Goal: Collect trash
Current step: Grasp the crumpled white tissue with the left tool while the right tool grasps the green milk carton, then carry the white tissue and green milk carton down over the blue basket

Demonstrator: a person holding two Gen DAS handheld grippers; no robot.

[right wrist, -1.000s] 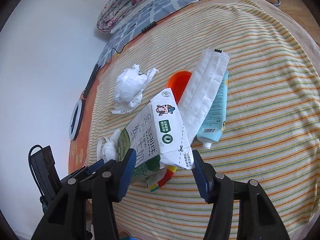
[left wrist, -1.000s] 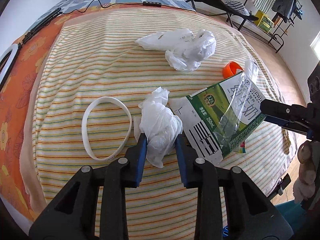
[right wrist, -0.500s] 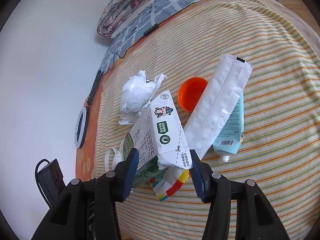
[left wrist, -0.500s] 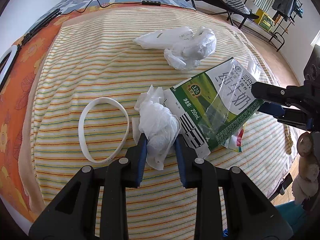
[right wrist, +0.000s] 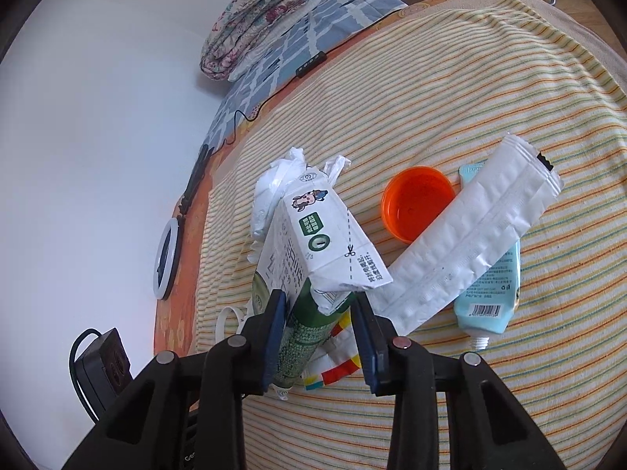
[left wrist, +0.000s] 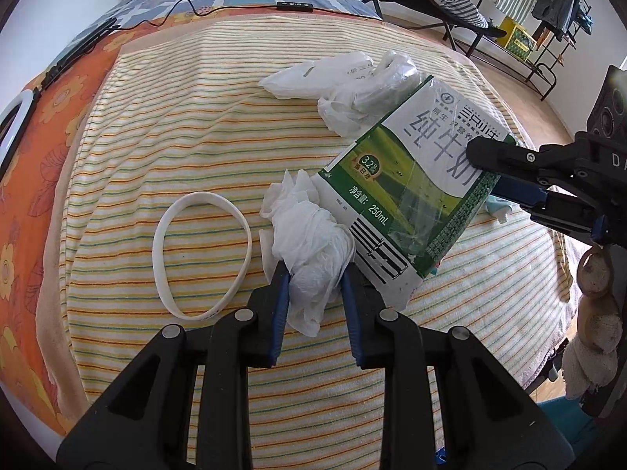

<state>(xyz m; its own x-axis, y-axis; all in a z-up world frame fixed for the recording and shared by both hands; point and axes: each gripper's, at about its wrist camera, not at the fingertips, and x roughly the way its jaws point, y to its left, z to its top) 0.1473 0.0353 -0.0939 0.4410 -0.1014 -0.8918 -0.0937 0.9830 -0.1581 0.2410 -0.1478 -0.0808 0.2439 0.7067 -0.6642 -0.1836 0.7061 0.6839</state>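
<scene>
My left gripper is shut on a crumpled white tissue that rests on the striped blanket. A green-and-white milk carton leans beside the tissue with its far end raised. My right gripper reaches it from the right. Its jaws are closing with the carton between them, and the pads press its sides. A white plastic bag lies behind the carton. An orange lid, a white pouch, a light-blue tube and a colourful wrapper lie to the right.
A white rubber band lies left of the tissue. A remote on a cable and a folded quilt sit at the bed's far end. A ring light is at the left edge, a chair and drying rack on the floor beyond.
The right gripper's jaws have narrowed onto the milk carton, and the carton has tipped up and swung toward the tissue. The left gripper has stayed put on the tissue.
</scene>
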